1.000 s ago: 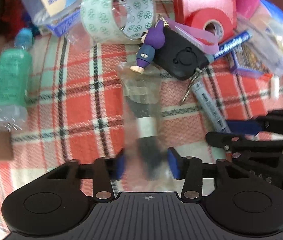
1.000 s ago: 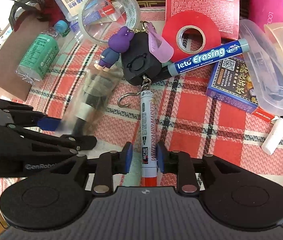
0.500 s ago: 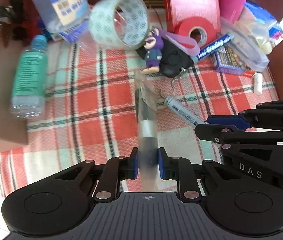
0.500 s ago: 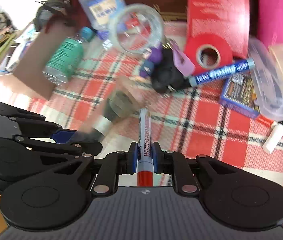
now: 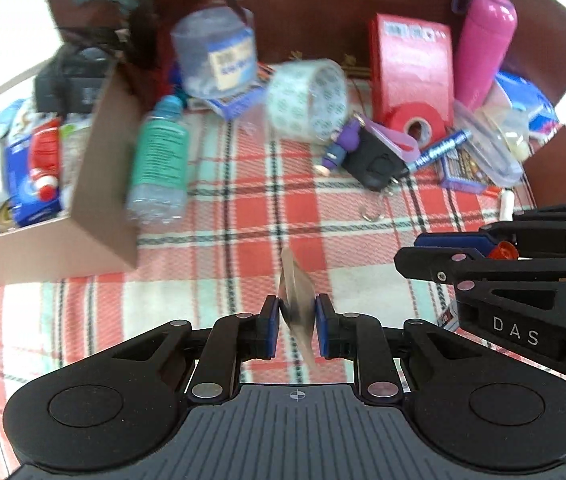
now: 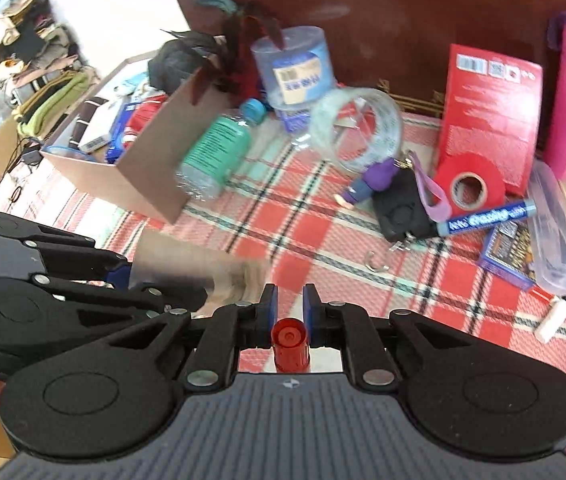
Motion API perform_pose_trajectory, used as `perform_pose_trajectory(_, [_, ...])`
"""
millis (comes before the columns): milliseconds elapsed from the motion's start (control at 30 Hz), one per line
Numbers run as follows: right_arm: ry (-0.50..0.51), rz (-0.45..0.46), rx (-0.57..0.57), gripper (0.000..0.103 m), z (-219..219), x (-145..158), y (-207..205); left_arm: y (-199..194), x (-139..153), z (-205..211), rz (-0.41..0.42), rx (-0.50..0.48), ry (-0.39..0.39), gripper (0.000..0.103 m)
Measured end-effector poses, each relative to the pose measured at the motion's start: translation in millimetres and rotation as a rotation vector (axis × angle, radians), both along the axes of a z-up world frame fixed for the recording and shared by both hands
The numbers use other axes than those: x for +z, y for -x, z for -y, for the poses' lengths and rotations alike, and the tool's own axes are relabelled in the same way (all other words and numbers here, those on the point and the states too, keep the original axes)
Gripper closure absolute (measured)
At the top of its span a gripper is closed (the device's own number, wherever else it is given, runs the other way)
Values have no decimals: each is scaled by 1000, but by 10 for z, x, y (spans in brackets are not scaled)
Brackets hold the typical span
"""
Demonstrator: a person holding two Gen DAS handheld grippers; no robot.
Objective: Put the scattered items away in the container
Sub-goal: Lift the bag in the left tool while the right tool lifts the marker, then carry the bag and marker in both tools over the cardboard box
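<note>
My left gripper (image 5: pixel 296 320) is shut on a blurred clear-wrapped packet (image 5: pixel 297 300) and holds it above the plaid cloth; it also shows in the right wrist view (image 6: pixel 199 270). My right gripper (image 6: pixel 288 308) is shut on a red-capped marker (image 6: pixel 290 345), cap end toward the camera, and shows in the left wrist view (image 5: pixel 439 248). The cardboard box (image 5: pixel 95 184) (image 6: pixel 151 176) stands at the left with several items inside.
On the cloth lie a green bottle (image 5: pixel 159 160), clear tape roll (image 5: pixel 309 100), red tape roll (image 5: pixel 417 122), black key pouch with purple figure (image 5: pixel 371 156), blue whiteboard marker (image 5: pixel 439 150), card box (image 5: pixel 463 168), white chalk (image 5: pixel 506 205). A red box (image 5: pixel 413 60) and pink flask (image 5: pixel 481 44) stand behind.
Both grippers have lifted and pulled back from the pile with their items. The marker now hangs cap-up in the right gripper; the packet has risen in the left one.
</note>
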State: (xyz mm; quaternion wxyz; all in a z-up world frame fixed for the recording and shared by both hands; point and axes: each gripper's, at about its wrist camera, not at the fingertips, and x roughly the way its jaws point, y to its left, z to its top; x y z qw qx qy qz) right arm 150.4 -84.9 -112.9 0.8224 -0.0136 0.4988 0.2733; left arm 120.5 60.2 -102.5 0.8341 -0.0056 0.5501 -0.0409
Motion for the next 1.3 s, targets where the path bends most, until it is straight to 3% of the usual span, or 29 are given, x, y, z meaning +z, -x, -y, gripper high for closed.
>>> perform_pose_trajectory(500, [-22, 62, 119, 88, -753, 353, 17, 204, 272, -842, 68, 115, 12, 88])
perform_pose_trajectory(1300, [-29, 225, 314, 88, -2581, 1040, -281, 89, 929, -2549, 240, 225, -14, 88])
